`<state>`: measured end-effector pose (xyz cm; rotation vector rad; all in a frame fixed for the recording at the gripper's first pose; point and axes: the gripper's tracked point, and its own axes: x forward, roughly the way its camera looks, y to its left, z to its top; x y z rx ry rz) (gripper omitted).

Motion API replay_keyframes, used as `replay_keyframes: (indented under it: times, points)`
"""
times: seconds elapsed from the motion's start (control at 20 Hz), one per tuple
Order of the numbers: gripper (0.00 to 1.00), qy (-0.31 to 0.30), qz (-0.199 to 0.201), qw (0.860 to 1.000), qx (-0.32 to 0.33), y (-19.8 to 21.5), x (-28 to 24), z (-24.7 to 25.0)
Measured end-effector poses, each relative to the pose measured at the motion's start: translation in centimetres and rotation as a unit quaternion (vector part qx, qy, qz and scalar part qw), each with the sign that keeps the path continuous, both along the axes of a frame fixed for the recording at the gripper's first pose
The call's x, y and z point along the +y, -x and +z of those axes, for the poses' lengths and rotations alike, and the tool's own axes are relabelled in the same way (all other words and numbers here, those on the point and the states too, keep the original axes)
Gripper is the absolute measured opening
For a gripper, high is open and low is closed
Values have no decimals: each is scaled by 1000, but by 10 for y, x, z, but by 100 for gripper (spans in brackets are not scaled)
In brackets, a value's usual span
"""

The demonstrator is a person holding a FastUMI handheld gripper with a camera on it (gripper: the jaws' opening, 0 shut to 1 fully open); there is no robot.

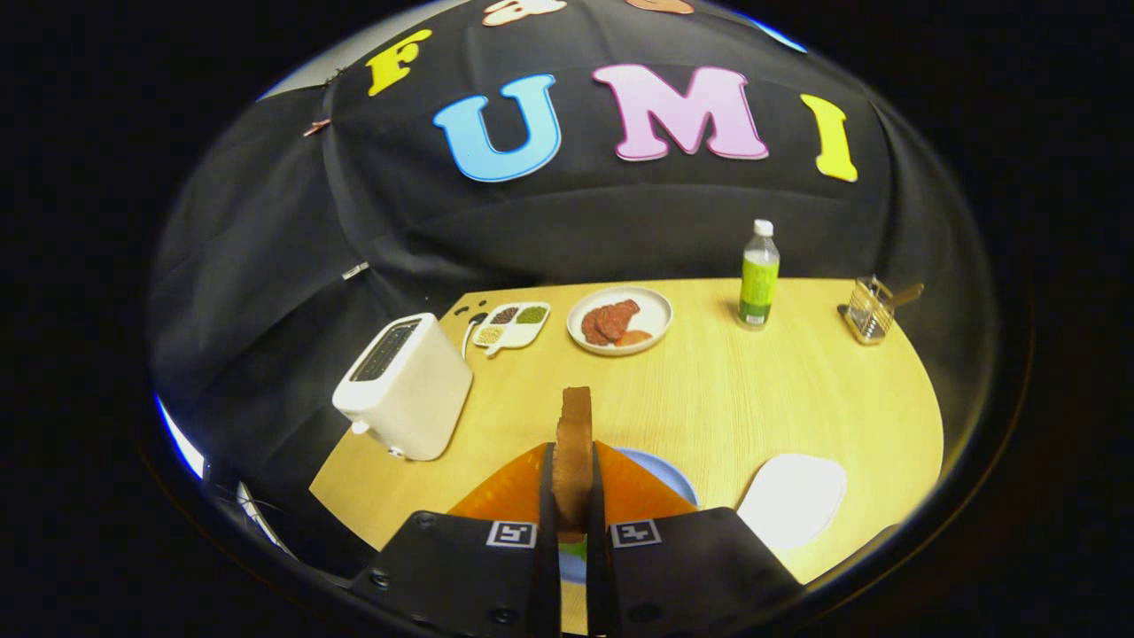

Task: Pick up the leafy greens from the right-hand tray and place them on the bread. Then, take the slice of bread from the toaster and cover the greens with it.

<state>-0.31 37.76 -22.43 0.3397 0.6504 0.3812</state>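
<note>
- I see the slice of bread (574, 443) standing on edge between the two fingers, its upper part rising past their tips.
- My gripper (573, 496) is clamped on that slice, one finger pressing each flat face.
- Below the fingers lies a blue plate (663, 470), and a bit of green (574, 549) shows in the narrow gap between the finger bases; I take it for the leafy greens, though little of it is visible.
- Just beside the plate, to the right, sits a white tray (791, 498) on the wooden table (753, 399).
- The white toaster (405, 387) stands to the left of the fingers, near the table edge, well apart from the held slice.
- Beyond the fingers I make out a small divided dish (512, 324) of grains, then a round white plate (620, 320) with reddish-brown food.
- Farther right stand a green bottle (759, 275) and a wire holder (871, 310).
</note>
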Motion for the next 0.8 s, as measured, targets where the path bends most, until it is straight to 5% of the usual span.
replay_keyframes:
  times: [0.5,0.8]
  points:
    - [16,-50,-46,996,65,8,5,-82]
    - [24,1,-63,994,90,12,-17,-113]
